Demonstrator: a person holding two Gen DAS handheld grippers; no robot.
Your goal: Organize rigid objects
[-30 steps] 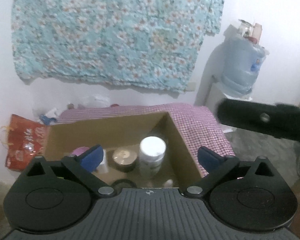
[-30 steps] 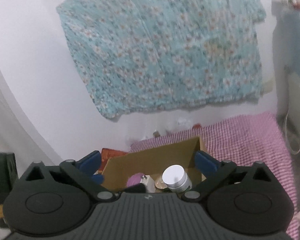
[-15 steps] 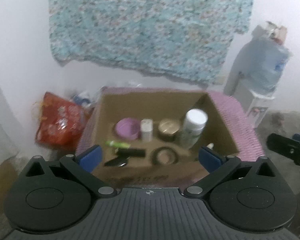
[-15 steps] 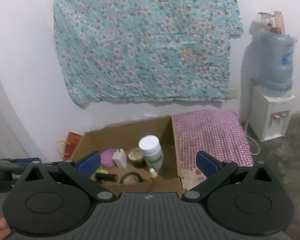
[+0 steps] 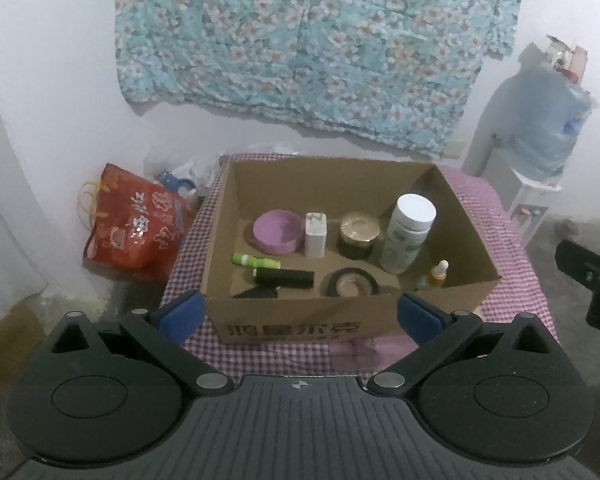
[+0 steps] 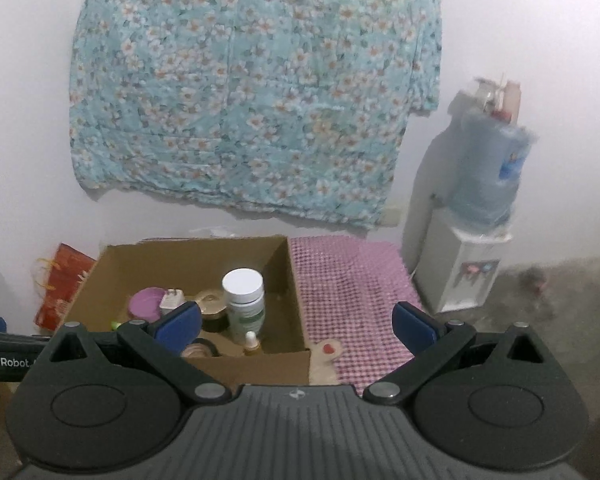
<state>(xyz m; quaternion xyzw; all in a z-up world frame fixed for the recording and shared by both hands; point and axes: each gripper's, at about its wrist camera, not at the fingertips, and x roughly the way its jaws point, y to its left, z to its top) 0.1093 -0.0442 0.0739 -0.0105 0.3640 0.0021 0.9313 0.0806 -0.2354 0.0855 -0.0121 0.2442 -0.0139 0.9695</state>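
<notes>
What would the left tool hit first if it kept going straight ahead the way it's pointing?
Probably the near wall of the cardboard box, which sits straight ahead between the open fingers of the left tool. Depth is unclear; slightly higher, it could clear the rim and meet the tape roll.

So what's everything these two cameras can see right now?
cardboard box: 1, brown, on the checked cloth
checked cloth: 1, pink, under the box
white-capped bottle: 1, upright, box right
purple lid: 1, box back left
charger plug: 1, white, beside the lid
gold-topped jar: 1, box middle
green tube: 1, lying down
black tube: 1, lying down
tape roll: 1, black, box front
dropper bottle: 1, amber, front right
red bag: 1, floor left
floral cloth: 1, teal, wall
water dispenser: 1, white, right
left gripper: open, empty
right gripper: open, empty
</notes>
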